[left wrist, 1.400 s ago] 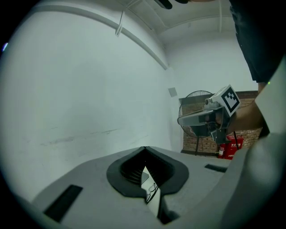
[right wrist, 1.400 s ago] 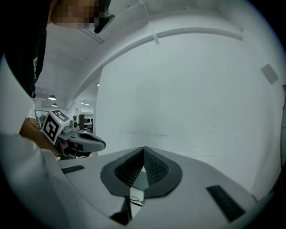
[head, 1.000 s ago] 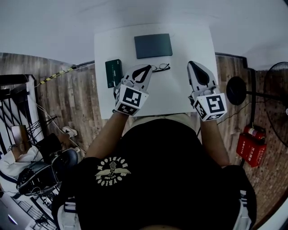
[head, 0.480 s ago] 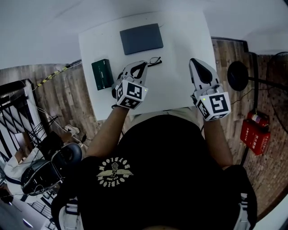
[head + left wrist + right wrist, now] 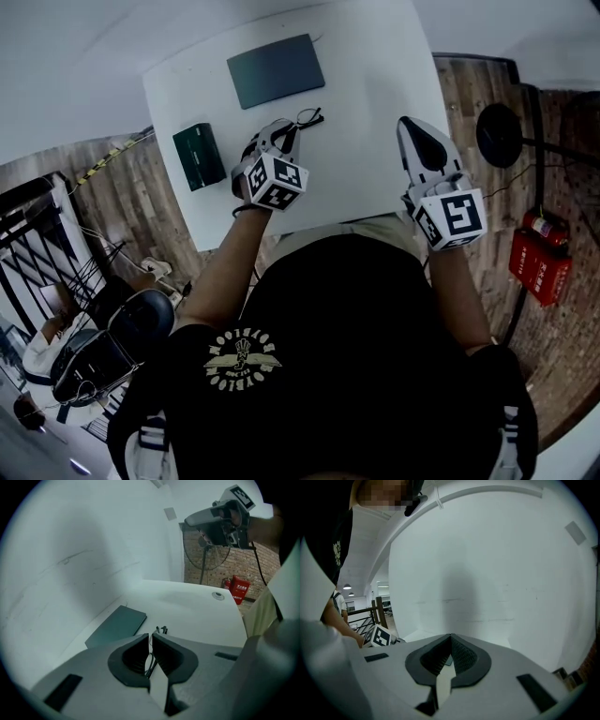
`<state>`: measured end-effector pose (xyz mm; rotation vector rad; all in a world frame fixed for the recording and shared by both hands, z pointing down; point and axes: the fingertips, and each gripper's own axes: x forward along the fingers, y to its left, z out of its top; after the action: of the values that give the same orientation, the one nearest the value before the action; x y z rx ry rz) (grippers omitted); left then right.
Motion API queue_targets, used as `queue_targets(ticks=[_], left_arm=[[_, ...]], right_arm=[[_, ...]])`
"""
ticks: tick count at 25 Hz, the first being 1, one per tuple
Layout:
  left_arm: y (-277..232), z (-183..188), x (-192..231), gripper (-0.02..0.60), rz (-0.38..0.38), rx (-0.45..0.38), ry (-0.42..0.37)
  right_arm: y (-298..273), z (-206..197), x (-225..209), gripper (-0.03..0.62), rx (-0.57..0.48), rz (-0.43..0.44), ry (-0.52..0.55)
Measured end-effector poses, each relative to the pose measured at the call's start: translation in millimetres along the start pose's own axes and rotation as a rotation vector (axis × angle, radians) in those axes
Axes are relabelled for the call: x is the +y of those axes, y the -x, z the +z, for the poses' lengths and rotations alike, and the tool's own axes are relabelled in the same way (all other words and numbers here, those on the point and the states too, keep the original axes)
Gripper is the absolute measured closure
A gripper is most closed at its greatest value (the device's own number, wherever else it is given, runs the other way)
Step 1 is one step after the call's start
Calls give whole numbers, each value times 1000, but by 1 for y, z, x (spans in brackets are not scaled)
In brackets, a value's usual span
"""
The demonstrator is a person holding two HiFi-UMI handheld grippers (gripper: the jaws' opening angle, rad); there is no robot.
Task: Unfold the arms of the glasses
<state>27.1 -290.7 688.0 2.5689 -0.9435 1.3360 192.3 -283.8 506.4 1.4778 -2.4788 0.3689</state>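
Over table (image 5: 375, 103): left tool (image 5: 283, 128) closed at glasses (image 5: 310, 117); right tool (image 5: 411, 124) closed, empty.

A white worktop (image 5: 375, 112) carries three loose things. A flat dark grey pad (image 5: 275, 71) lies towards its far edge. A dark green box (image 5: 199, 156) lies near the left edge, apart from the pad. A pair of glasses (image 5: 309, 118) rests just beside the pad's near right corner. A small round disc (image 5: 218, 596) sits near one edge.
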Motion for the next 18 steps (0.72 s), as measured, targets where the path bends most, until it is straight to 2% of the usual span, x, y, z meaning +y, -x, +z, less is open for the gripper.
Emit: queue_targets(ticks=[7,18], left_arm=[[-29,-20,-2,569,15,129,-88],[-59,-45,-7,500,3,312,-265]], right_arm=[[0,-7,-16,594,14,-15,-33],[2,-11,-30,594,19,-45,-60]])
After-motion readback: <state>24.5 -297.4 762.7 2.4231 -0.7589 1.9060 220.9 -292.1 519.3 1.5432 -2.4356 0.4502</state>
